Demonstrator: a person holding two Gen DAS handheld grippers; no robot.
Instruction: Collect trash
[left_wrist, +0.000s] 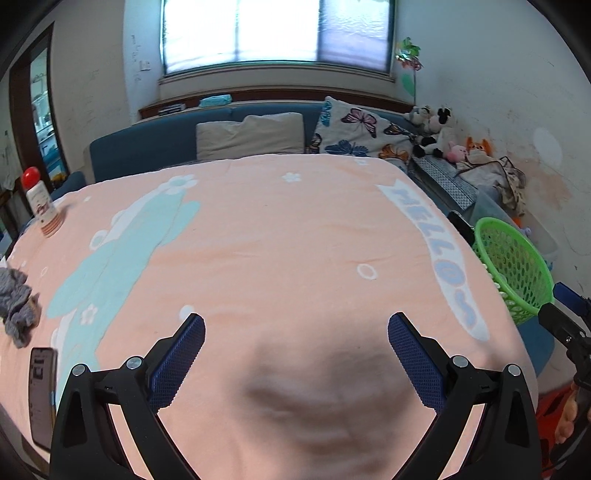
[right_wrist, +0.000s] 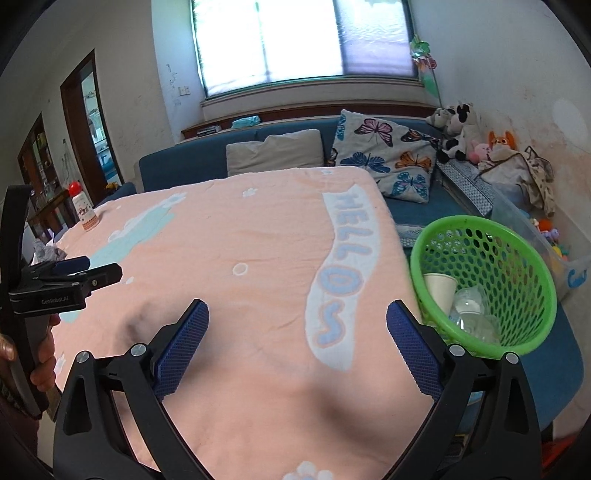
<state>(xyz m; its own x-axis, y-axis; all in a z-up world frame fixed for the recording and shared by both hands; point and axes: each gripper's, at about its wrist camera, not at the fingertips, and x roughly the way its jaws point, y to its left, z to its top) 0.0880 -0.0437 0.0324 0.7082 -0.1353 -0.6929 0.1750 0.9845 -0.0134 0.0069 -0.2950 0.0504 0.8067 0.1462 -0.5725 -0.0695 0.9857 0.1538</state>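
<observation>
Between picks: left gripper (left_wrist: 296, 323) and right gripper (right_wrist: 297, 311) both spread wide, empty, over pink blanket (left_wrist: 277, 229); paper cup (right_wrist: 439, 290) and plastic bottle (right_wrist: 474, 314) lie in green basket (right_wrist: 517, 254); likely next target, crumpled grey wad (left_wrist: 16, 306) at far left, needs a leftward reach

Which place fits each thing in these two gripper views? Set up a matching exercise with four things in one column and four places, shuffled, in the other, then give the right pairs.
Things
1. paper cup
2. red-capped bottle
3. phone
4. butterfly pillow

Places
A. leaning on the blue sofa
B. inside the green basket
C. lying flat at the near left edge of the pink blanket
D. standing upright at the blanket's far left corner

Pairs: 1-B, 2-D, 3-C, 4-A
</observation>
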